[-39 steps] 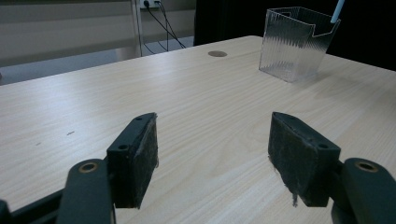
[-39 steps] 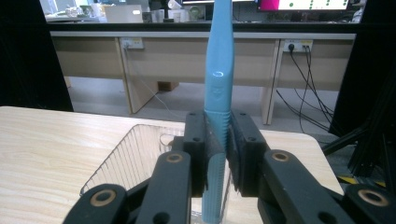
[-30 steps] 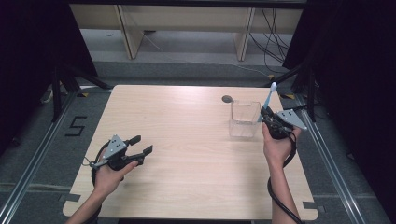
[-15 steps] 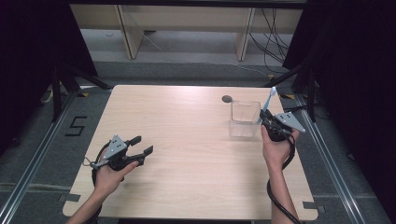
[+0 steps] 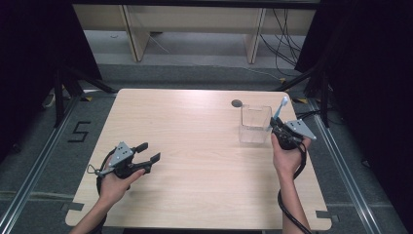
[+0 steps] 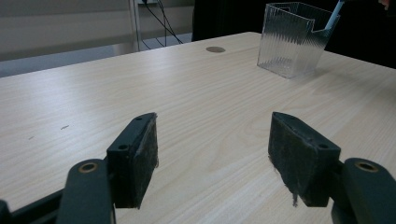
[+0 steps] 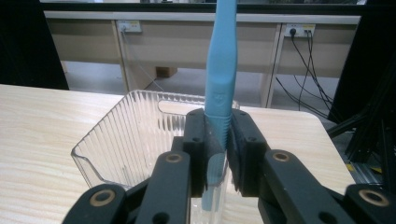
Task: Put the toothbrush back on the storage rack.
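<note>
One clear ribbed bin (image 5: 254,124) stands on the bench (image 5: 195,126). Just beside it, the right gripper (image 7: 218,140) pinches one blue toothbrush (image 7: 221,70) upright. The left gripper (image 6: 212,154) gapes wide, empty.

table (image 5: 195,122): light wood | on it: clear ribbed bin (image 5: 254,124), far right

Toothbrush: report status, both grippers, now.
Right gripper shut on blue toothbrush, upright at clear bin's near wall. Left gripper open, idle, low over table. Nothing in the way.
</note>
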{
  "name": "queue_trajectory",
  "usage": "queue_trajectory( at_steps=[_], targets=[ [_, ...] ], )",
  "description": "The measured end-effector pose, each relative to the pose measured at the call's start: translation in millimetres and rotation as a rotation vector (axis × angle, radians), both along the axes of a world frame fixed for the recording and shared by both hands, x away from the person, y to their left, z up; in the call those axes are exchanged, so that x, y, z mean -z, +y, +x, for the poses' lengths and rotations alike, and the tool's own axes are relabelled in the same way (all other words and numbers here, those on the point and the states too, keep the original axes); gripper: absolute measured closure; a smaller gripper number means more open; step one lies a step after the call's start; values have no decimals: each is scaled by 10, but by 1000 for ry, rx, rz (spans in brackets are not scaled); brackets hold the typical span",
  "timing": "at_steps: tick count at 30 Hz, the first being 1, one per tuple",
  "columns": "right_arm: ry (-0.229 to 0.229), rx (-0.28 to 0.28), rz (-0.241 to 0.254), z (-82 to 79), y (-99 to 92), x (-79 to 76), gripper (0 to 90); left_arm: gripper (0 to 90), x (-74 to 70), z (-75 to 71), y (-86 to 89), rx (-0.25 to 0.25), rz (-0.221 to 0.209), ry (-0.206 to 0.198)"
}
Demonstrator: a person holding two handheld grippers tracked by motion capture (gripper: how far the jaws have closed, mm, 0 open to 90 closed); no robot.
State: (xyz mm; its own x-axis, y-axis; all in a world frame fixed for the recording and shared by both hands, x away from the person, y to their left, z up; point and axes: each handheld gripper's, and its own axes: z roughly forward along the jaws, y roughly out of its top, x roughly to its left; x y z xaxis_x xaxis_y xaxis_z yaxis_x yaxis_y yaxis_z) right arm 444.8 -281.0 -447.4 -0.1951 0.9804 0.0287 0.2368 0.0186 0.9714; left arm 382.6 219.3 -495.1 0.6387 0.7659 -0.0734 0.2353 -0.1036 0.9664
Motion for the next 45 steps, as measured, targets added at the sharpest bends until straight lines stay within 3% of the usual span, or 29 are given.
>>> queue_trajectory(
  at_steps=[4,14,19,20,29,32,35,37,39,45],
  targets=[
    [-16,-7,-26,13,-15,16,784,325,-1,-10,3,-6,9,11],
    [22,3,-6,2,19,62,784,324,27,1,-5,4,1,7],
    [17,-3,-33,13,0,73,783,324,23,-8,7,-4,12,17],
    [10,-4,-28,18,4,79,783,324,32,3,5,0,-1,8],
    [30,1,-9,3,20,92,782,324,29,-7,9,-5,11,17],
    [11,-2,-24,16,9,112,781,324,35,-6,5,-3,12,16],
    [32,2,-27,4,5,112,775,324,37,-7,1,-2,12,20],
    [35,11,-3,-4,17,124,775,324,38,-7,0,-1,13,20],
    [34,9,-32,0,-7,126,775,324,38,-7,-1,-2,13,20],
    [32,11,-19,7,-6,130,731,324,38,-7,-2,-2,13,21]
  ],
)
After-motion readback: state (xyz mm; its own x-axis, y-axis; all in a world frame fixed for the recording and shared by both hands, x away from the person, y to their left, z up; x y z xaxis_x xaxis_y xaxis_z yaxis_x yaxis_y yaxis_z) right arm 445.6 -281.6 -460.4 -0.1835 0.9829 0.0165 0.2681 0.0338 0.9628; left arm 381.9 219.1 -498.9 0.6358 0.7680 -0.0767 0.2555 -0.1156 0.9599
